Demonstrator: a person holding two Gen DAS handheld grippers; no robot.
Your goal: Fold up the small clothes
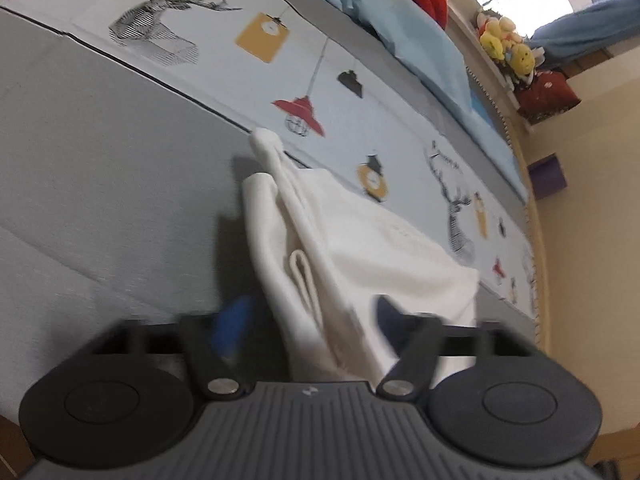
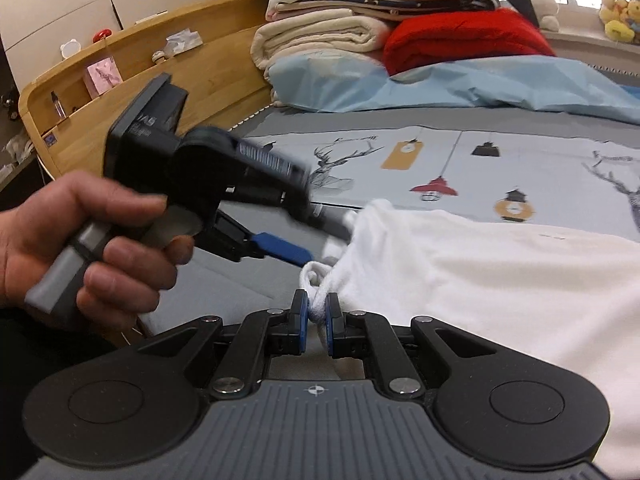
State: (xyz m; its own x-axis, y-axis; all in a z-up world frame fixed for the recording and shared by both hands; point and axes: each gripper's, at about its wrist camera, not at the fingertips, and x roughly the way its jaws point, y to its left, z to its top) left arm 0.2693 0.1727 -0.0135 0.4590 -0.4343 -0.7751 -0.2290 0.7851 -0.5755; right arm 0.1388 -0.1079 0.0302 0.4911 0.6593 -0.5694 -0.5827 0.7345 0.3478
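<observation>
Here, right gripper [image 2: 317,318] pinched tight on the white garment [image 2: 480,272] (a rolled edge), left gripper [image 2: 316,240] wide, empty.

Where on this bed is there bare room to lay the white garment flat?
Free: the grey sheet left of the white garment, and the printed strip beyond it. Crowded: the bed's head, with folded blankets and red blanket.

Right tongs [image 2: 317,318] pinched nearly shut; left tongs [image 2: 316,236] spread wide in left hand [image 2: 80,248].
</observation>
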